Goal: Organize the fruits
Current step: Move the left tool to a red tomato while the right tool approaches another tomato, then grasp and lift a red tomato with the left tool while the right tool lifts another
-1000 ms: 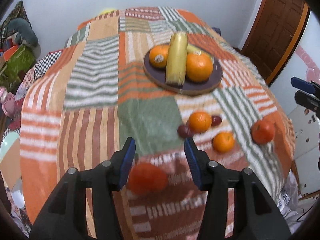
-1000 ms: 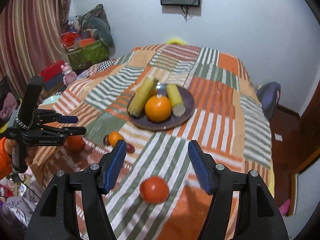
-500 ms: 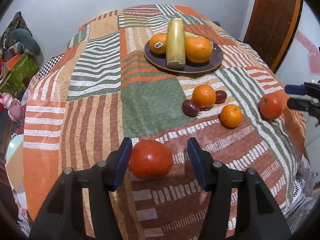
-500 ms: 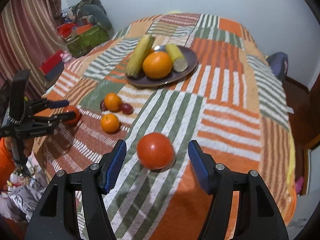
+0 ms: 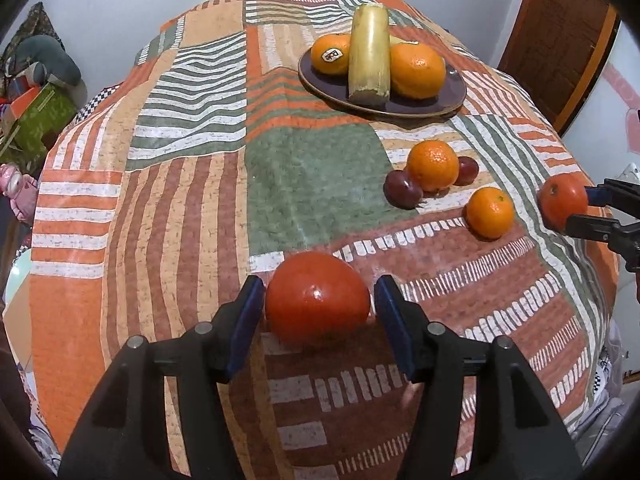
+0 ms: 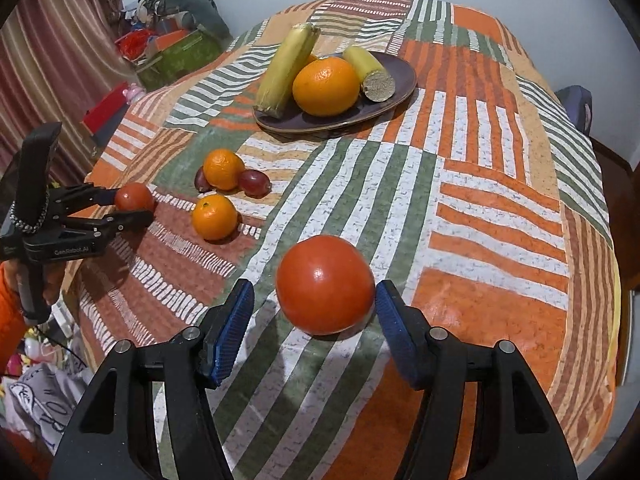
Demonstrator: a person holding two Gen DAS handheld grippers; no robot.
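the left gripper [image 5: 320, 304] brackets a red tomato [image 5: 317, 297] on the patchwork cloth [image 5: 184, 200], jaws just closing, a thin gap showing at each pad. the right gripper [image 6: 315, 306] straddles its own tomato [image 6: 325, 289], jaws also closing, not yet pinching. at twelve o'clock the dark plate [image 6: 394, 92] holds oranges and corn; two mandarins lie between.

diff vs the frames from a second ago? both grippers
Both grippers came down onto their tomatoes. The left gripper now straddles the left tomato; the right gripper straddles the right tomato, and its jaws have just been closing. Neither tomato looks clamped or lifted yet. Unchanged: the plate with its contents, and the loose oranges and dark fruits on the cloth.
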